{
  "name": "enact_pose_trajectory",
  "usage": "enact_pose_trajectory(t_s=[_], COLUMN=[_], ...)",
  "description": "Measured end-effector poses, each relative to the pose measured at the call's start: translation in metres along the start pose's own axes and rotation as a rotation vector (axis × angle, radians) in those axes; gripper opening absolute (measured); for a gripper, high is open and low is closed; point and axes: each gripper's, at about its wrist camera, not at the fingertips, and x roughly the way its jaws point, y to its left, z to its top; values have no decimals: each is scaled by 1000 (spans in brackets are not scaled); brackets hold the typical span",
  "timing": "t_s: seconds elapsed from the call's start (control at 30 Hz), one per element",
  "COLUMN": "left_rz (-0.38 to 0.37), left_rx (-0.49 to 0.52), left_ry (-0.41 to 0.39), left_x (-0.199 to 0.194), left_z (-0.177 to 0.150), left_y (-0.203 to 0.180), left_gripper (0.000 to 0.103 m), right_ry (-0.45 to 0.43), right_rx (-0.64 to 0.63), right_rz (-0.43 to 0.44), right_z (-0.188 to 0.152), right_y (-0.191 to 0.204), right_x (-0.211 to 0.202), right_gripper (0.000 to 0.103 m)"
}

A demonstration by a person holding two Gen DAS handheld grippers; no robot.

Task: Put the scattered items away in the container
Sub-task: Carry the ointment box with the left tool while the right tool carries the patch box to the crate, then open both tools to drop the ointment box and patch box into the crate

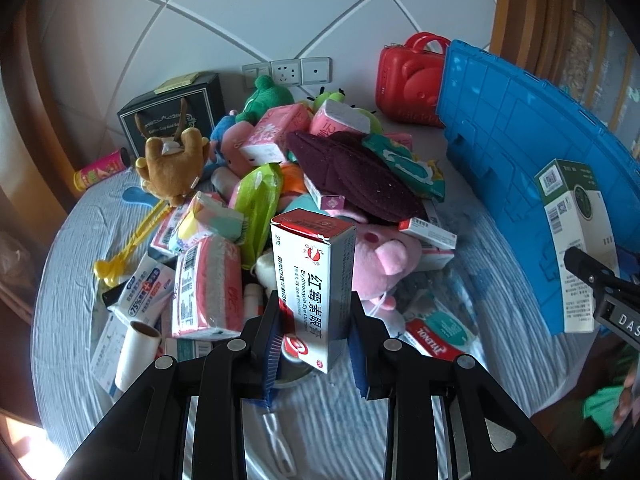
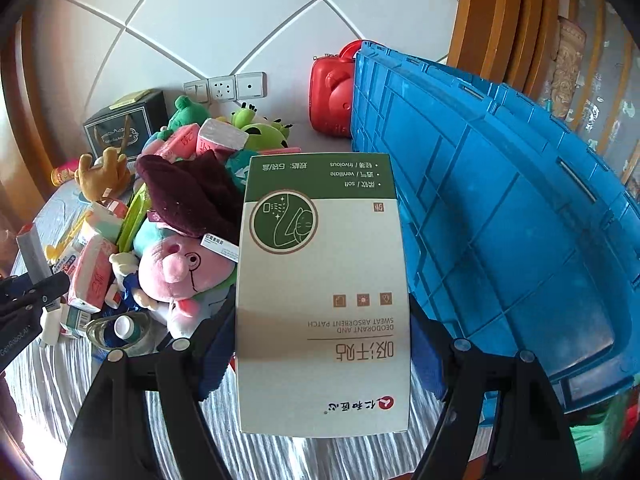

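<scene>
My left gripper (image 1: 314,334) is shut on a small red, white and grey eye ointment box (image 1: 310,280) and holds it upright above the striped cloth, in front of the pile of scattered items (image 1: 280,184). My right gripper (image 2: 320,356) is shut on a larger white and green deodorant patch box (image 2: 322,300), held beside the blue plastic crate (image 2: 500,220). That box also shows in the left wrist view (image 1: 576,240), against the crate's side wall (image 1: 520,140). The left gripper shows at the left edge of the right wrist view (image 2: 36,292).
The pile holds plush toys, tissue packs, medicine boxes and a dark red hat (image 1: 352,176). A pink plush (image 2: 180,268) lies near my right gripper. A red case (image 1: 412,76) and a black box (image 1: 176,112) stand by the tiled wall. A pink can (image 1: 100,170) lies far left.
</scene>
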Motion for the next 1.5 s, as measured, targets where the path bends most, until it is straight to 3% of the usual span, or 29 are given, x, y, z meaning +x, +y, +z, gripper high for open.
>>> enact_pose_trajectory(t_s=[0.4,0.6,0.73,0.93,1.13,1.37,1.5], left_rz=[-19,-39,-67,-111,-138,-133,-131], left_rx=[17,22,46,104,168,233,247], left_ry=[-77,-182,-249,-318,-321,-289,-270], left_x=[-22,-42,-57,-77,-87,-91,-89], left_z=[21,55,77,104,125,138,135], left_y=[-26,-85,-142,-237,-327,-404,-420], left_gripper=[29,29,29,29,29,29,29], right_ry=[-133,-288,-351,-329,-261,-218,-199], right_rx=[-24,-18,5,77,97,138,151], right_rz=[60,88,36,-68,-139,-148,-146], right_z=[36,68,79,74,65,61,60], right_y=[-15,-69,-126,-226,-301,-358,-375], right_x=[-40,-83,-100,-90,-65,-46,-40], right_gripper=[76,76,76,76,76,76,76])
